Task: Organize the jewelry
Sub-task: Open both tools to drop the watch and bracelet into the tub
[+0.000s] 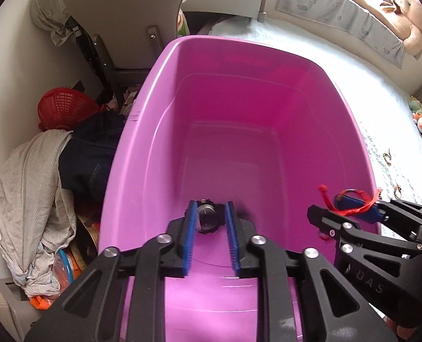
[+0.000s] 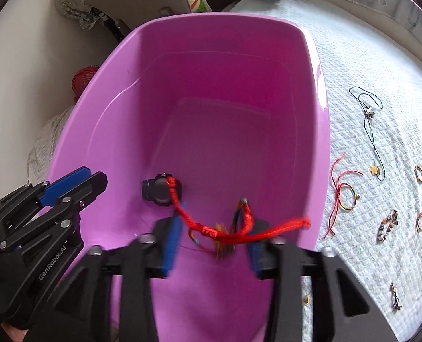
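While both claws hang over the pink tub (image 1: 142,131), which sits on the white bedspread (image 2: 367,65), each has its blue pads parted. The left claw (image 1: 211,216) is released: the black watch (image 1: 208,218) shows between its pads in the left view, but the right view shows the watch (image 2: 161,189) lying on the tub floor, well clear of that claw (image 2: 77,183).

The right claw (image 2: 211,228) also stands unclenched. A red cord bracelet (image 2: 228,232) with a multicoloured loop is draped across the gap between its pads; the frame is blurred there, so it is hard to say whether the cord still hangs on a pad or is loose in the air. In the left view the same red cord (image 1: 350,203) appears looped around the right claw's (image 1: 343,209) blue pad.

On the bedspread to the right of the tub lie a dark cord necklace (image 2: 370,131), another red string bracelet (image 2: 343,193), and several small bracelets and rings.
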A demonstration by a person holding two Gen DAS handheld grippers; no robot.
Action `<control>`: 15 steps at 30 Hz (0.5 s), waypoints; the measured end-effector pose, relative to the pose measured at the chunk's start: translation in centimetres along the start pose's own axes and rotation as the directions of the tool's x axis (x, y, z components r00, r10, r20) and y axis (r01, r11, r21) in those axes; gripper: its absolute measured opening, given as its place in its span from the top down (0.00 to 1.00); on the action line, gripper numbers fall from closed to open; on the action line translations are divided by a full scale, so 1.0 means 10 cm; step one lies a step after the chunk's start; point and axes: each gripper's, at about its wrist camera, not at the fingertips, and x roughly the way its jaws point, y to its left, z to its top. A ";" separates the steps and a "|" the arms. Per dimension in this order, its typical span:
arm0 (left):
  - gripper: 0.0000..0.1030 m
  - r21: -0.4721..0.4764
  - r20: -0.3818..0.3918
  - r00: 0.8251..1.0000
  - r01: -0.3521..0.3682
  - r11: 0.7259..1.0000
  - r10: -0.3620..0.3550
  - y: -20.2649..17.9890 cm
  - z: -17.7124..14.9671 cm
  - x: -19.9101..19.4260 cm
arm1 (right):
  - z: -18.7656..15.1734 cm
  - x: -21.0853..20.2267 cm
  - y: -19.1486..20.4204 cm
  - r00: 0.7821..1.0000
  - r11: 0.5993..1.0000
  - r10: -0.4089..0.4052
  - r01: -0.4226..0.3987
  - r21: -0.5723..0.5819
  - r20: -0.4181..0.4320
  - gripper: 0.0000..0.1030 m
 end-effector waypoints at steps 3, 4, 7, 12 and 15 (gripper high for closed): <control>0.42 -0.016 0.023 1.000 -0.021 1.000 0.021 0.03 0.00 -0.06 | 0.01 -0.03 -0.03 1.000 1.000 0.003 -0.003 0.007 -0.006 0.46; 0.41 -0.019 0.030 0.999 -0.022 1.000 0.022 0.03 0.00 -0.08 | 0.00 -0.03 -0.03 1.000 1.000 0.003 -0.003 0.006 -0.009 0.46; 0.40 -0.025 0.027 0.999 -0.024 0.999 0.025 0.05 0.00 -0.12 | -0.01 -0.07 -0.06 1.000 1.000 -0.002 0.002 0.000 -0.009 0.45; 0.40 -0.026 0.026 0.999 -0.026 0.999 0.027 0.06 -0.01 -0.19 | -0.04 -0.15 -0.07 1.000 1.000 0.002 -0.002 -0.007 -0.014 0.44; 0.40 -0.024 0.031 0.999 -0.030 0.999 0.030 0.07 -0.03 -0.25 | -0.08 -0.22 -0.05 1.000 1.000 0.010 -0.010 -0.005 -0.015 0.44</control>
